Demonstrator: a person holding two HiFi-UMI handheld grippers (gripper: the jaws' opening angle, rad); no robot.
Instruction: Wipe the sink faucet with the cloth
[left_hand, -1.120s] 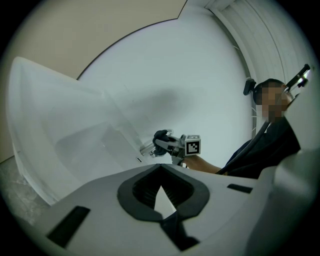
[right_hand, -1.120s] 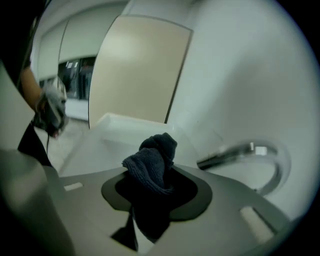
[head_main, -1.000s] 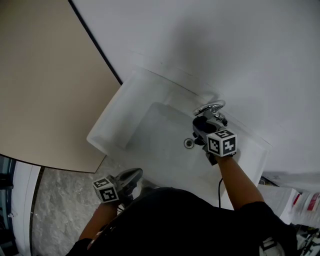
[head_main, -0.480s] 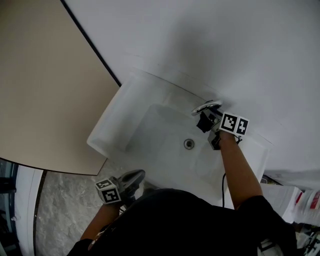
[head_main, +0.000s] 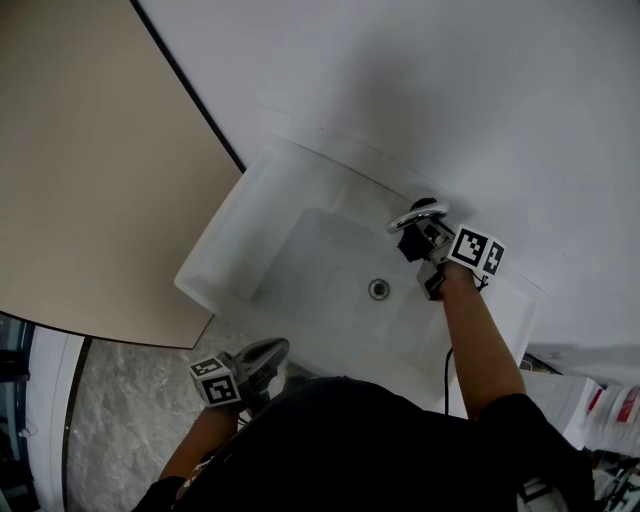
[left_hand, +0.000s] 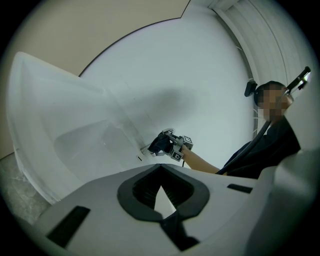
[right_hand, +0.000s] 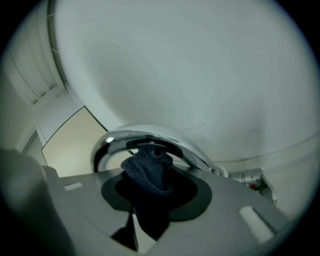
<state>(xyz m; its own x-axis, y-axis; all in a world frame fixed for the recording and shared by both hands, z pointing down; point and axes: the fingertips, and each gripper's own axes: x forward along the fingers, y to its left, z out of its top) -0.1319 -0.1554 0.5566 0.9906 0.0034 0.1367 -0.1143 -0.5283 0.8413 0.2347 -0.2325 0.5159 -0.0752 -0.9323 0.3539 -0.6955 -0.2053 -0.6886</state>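
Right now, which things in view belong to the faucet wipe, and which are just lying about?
In the job:
right gripper, shut on the dark blue cloth
chrome faucet, with the cloth close under its curved spout
white sink

Not in it:
left gripper, shut and empty, by the sink's near edge
white packages, lower right
tan panel
marbled floor

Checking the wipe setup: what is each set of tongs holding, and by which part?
Right tongs grip the dark cloth by a bunched fold, its tip under the faucet. Left tongs: shut, empty.
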